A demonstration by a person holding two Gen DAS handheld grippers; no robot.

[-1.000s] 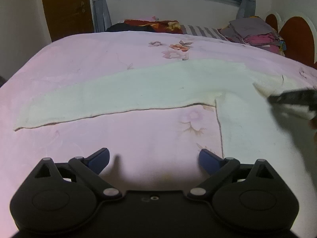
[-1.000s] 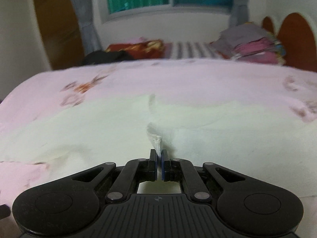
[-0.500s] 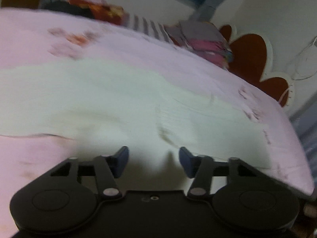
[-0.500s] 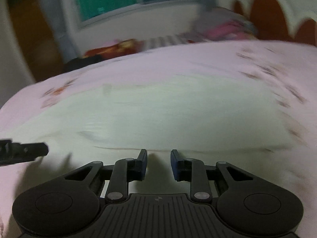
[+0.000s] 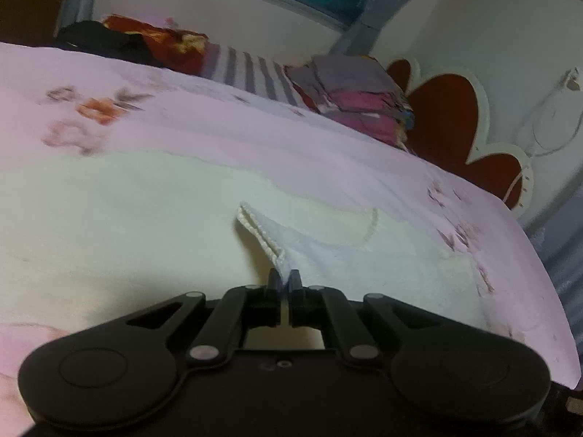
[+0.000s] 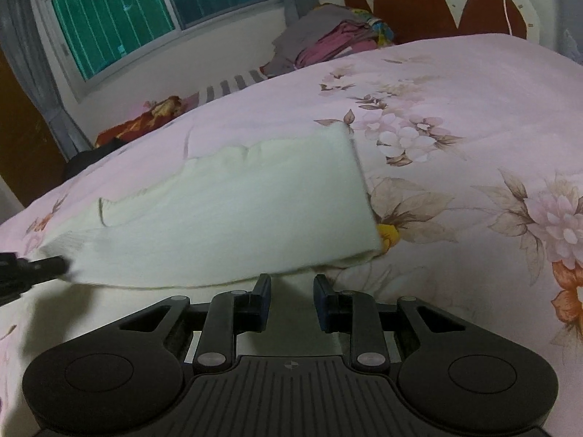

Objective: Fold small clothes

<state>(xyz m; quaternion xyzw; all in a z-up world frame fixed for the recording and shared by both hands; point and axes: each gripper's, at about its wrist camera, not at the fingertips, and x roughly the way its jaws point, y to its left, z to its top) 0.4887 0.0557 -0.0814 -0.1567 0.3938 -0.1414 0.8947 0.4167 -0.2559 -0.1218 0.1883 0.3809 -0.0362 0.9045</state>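
Note:
A cream knit sweater [image 5: 145,218] lies spread on the pink floral bedspread [image 5: 328,153]. My left gripper [image 5: 285,279] is shut on a ribbed edge of the sweater [image 5: 262,235] and lifts it slightly off the bed. In the right wrist view the sweater's sleeve [image 6: 237,218] lies flat ahead, its cuff end at the right. My right gripper [image 6: 291,284] is open and empty, just before the sleeve's near edge. The left gripper's tip [image 6: 32,271] shows at the far left of that view, at the sweater's edge.
A stack of folded clothes [image 5: 360,102] sits at the head of the bed by the red and white headboard [image 5: 455,123]. Dark and red clothing [image 5: 145,43] lies at the far side under the window. The bed's right edge [image 5: 546,291] drops off nearby.
My left gripper swung right and closed on the sweater's ribbed edge. My right gripper let go of the sweater, opened, and moved right toward the sleeve.

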